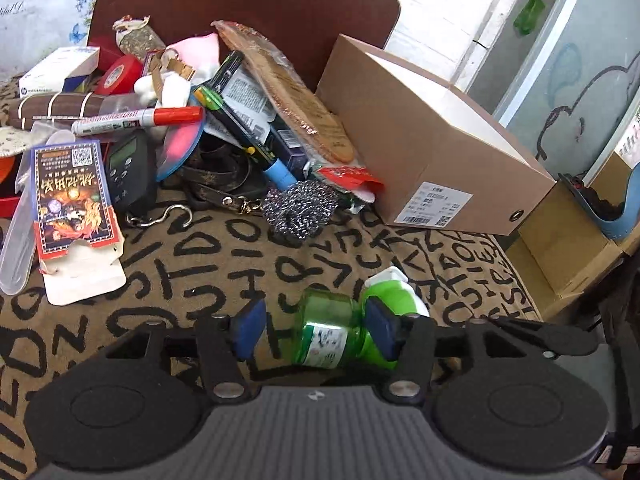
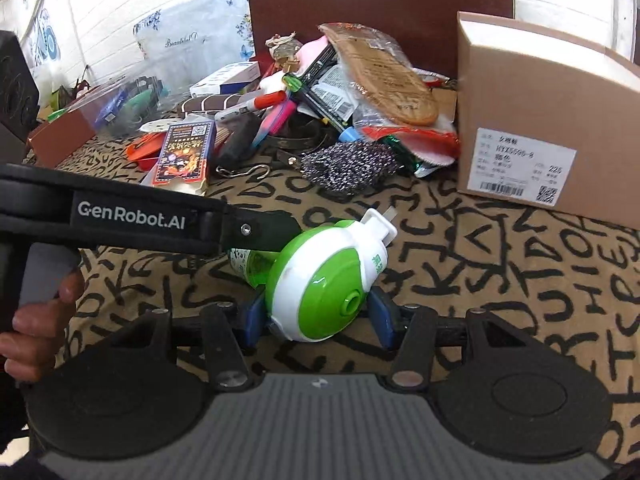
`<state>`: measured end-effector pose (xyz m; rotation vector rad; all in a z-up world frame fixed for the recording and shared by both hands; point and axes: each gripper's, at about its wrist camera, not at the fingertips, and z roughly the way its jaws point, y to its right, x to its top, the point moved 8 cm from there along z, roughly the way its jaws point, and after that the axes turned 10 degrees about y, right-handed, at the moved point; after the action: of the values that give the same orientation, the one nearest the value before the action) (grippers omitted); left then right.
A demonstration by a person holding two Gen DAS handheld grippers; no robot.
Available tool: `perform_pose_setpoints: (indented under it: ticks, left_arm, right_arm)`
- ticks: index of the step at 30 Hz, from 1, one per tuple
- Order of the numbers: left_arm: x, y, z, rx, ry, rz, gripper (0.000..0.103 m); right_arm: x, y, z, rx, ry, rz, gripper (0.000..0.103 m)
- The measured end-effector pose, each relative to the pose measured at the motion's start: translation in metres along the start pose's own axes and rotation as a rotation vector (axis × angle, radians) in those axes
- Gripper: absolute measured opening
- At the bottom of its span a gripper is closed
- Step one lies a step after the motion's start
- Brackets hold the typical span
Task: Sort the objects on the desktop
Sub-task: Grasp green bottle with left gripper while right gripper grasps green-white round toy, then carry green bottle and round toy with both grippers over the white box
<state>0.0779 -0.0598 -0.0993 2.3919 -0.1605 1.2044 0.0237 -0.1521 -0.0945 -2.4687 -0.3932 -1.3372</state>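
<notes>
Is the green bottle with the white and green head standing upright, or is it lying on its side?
Lying on its side. The green bottle rests lengthwise on the lettered cloth, its head pointing sideways between the right gripper's pads.
</notes>
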Motion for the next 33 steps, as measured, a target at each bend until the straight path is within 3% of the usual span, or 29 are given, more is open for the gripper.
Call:
perform_pose_setpoints:
  ticks: [9, 12, 19, 25, 33]
  left_arm:
    - [0.002, 0.000, 0.007, -0.042, -0.029, -0.029, 0.054]
    - [0.003, 0.003, 0.008, -0.082, -0.042, -0.034, 0.039]
    - [0.005, 0.007, 0.006, -0.071, -0.036, -0.039, 0.039]
    - [0.032, 0.030, -0.013, -0.083, 0.052, 0.021, 0.039]
    - [0.105, 0.085, -0.008, -0.171, 0.205, 0.118, 0.039]
  right_arm:
    - [0.001, 0.004, 0.002, -0.013, 0.006, 0.009, 0.053]
    - [0.000, 0.006, 0.004, -0.018, 0.006, 0.005, 0.053]
    - [0.002, 0.008, 0.003, -0.032, 0.011, -0.015, 0.047]
    - [0.022, 0.008, -0.017, -0.047, 0.098, -0.027, 0.047]
    - [0.096, 0.042, -0.050, -0.136, 0.293, -0.097, 0.047]
